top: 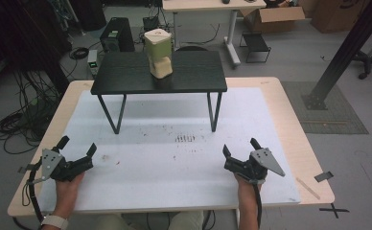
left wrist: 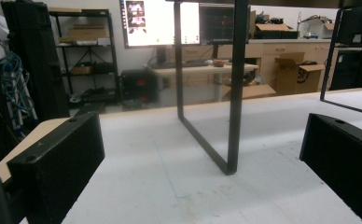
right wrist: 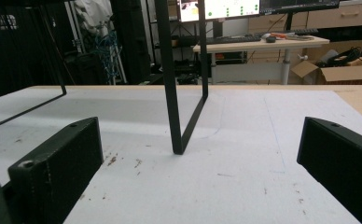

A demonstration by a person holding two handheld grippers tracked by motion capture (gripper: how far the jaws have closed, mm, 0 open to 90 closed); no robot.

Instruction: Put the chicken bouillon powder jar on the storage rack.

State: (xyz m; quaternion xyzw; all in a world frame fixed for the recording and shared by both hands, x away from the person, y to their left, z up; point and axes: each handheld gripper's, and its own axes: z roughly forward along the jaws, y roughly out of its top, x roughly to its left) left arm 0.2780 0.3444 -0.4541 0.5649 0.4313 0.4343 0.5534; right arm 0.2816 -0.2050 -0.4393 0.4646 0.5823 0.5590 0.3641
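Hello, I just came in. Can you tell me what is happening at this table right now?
A person sits at a table with a white mat, holding the left gripper and the right gripper. Both are open, hold nothing, and sit low near the front edge. Farther back a small black stand rests on the mat, and a pale yellow-green container stands upright on top of it. Nothing is being touched at this moment.
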